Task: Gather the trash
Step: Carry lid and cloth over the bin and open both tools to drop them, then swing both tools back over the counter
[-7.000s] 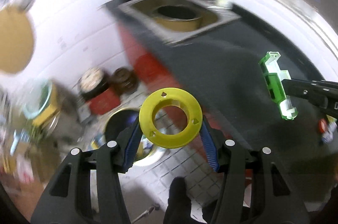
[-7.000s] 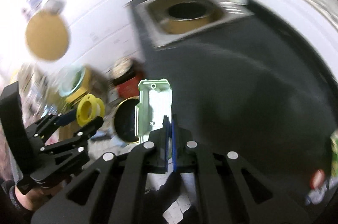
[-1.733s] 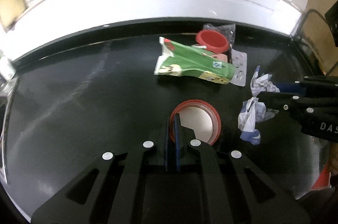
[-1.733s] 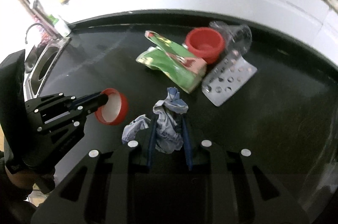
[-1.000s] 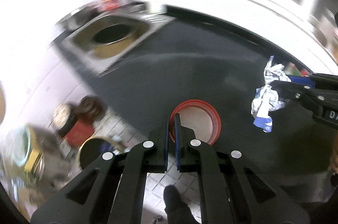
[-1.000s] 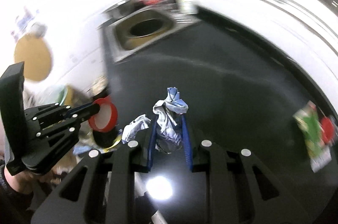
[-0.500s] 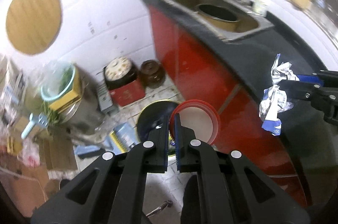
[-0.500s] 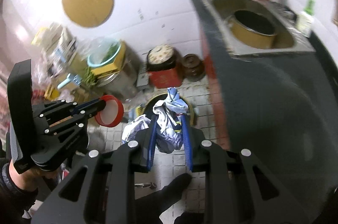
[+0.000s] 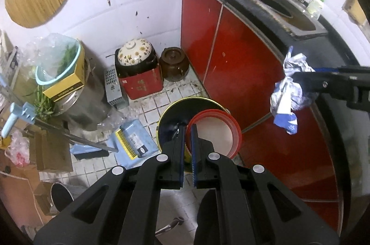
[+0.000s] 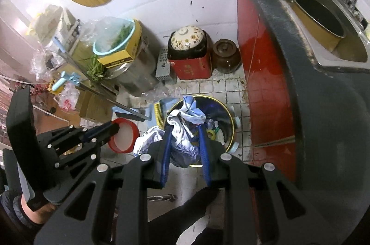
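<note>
Left tongs clenched on the rim of a red lid, right tongs grasping a crumpled wrapper, both held above a yellow-rimmed trash bin on the tiled floor, beside the red-fronted bench.

The left hand-held gripper and red lid cover most of the yellow-rimmed bin's mouth. In the right wrist view the crumpled wrapper hides much of the bin's contents; the small scraps inside are perhaps plastic. The counter runs off the right edge.
</note>
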`<control>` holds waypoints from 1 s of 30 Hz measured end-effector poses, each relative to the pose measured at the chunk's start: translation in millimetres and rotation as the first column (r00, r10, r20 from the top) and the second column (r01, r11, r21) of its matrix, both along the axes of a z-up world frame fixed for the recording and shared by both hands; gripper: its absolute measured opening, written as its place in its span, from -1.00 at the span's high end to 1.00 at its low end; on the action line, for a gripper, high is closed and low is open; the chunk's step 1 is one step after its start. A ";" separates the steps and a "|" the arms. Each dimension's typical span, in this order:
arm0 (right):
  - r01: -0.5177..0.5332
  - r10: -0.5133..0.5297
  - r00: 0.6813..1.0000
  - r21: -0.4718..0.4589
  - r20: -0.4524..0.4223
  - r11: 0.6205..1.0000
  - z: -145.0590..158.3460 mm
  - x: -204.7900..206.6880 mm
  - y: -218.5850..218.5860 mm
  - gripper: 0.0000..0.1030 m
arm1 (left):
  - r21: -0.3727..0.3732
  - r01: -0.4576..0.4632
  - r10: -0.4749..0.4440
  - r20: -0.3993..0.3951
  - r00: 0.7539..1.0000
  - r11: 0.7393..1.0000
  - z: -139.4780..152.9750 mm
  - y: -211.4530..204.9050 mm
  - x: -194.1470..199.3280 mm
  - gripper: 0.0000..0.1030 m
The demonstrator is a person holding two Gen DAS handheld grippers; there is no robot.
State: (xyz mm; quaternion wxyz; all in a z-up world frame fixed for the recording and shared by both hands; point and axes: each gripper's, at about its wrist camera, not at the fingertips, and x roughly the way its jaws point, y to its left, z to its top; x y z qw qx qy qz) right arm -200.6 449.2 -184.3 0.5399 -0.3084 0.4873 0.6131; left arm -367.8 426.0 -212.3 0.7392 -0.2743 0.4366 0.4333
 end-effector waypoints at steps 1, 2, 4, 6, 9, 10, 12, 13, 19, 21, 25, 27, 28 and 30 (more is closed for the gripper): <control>0.002 -0.002 1.000 -0.008 -0.004 1.000 -4.6 0.8 6.0 0.54 | -0.011 0.002 -0.002 0.003 1.000 1.000 -6.6 4.5 0.1 0.92; 0.007 -0.007 1.000 -0.019 -0.009 1.000 -10.2 1.3 11.8 0.54 | -0.019 0.002 -0.002 0.003 1.000 1.000 -10.6 6.4 0.7 0.92; 0.011 -0.012 1.000 -0.025 -0.016 1.000 -18.1 3.3 20.9 0.53 | -0.033 0.002 -0.002 -0.002 1.000 0.999 -21.6 13.2 0.4 0.92; 0.009 -0.009 1.000 -0.028 -0.022 1.000 -23.6 4.4 29.3 0.52 | -0.052 0.004 -0.003 0.005 1.000 0.999 -28.7 18.0 1.1 0.90; 0.009 -0.011 1.000 -0.042 -0.029 0.999 -30.9 5.6 39.6 -0.02 | -0.059 -0.009 0.009 0.004 1.000 0.998 -37.2 23.6 2.0 0.48; 0.015 -0.016 0.999 -0.038 -0.030 0.999 -31.6 7.5 41.0 -0.32 | -0.054 -0.017 0.017 -0.001 1.000 0.998 -39.4 25.7 1.1 0.22; 0.009 -0.011 0.999 -0.037 -0.043 0.999 -33.1 9.5 42.9 -0.35 | -0.035 -0.041 0.041 0.003 0.999 0.999 -40.0 27.9 -0.8 -0.18; 0.009 -0.010 0.999 -0.037 -0.038 0.999 -33.2 9.6 42.5 -0.35 | -0.037 -0.046 0.046 0.008 0.999 0.998 -39.5 28.2 -0.8 -0.18; 0.019 -0.020 0.999 -0.023 -0.049 1.000 -27.7 17.7 35.8 -0.35 | -0.031 -0.044 0.045 0.008 0.999 0.999 -35.3 28.2 3.1 -0.18; 0.028 -0.029 0.998 -0.012 -0.051 1.000 -22.1 23.0 30.4 -0.35 | -0.024 -0.040 0.040 0.007 0.999 0.999 -32.0 26.5 5.0 -0.18; 0.053 -0.053 0.997 0.008 -0.051 0.999 -9.2 30.6 20.6 -0.36 | -0.005 -0.012 0.012 -0.003 1.000 1.000 -22.1 18.6 12.9 -0.19; 0.070 -0.069 0.996 0.028 -0.049 0.997 2.0 37.1 10.7 -0.39 | 0.013 0.012 -0.011 -0.008 1.000 1.000 -14.4 12.8 19.4 -0.29; 0.088 -0.086 0.995 0.044 -0.044 0.995 10.5 42.4 2.8 -0.43 | 0.026 0.026 -0.025 -0.009 1.000 0.999 -9.8 9.5 23.0 -0.33; 0.124 -0.121 0.992 0.074 -0.045 0.990 28.7 55.7 -17.3 -0.45 | 0.054 0.061 -0.060 -0.014 0.998 0.997 0.6 1.1 33.4 -0.45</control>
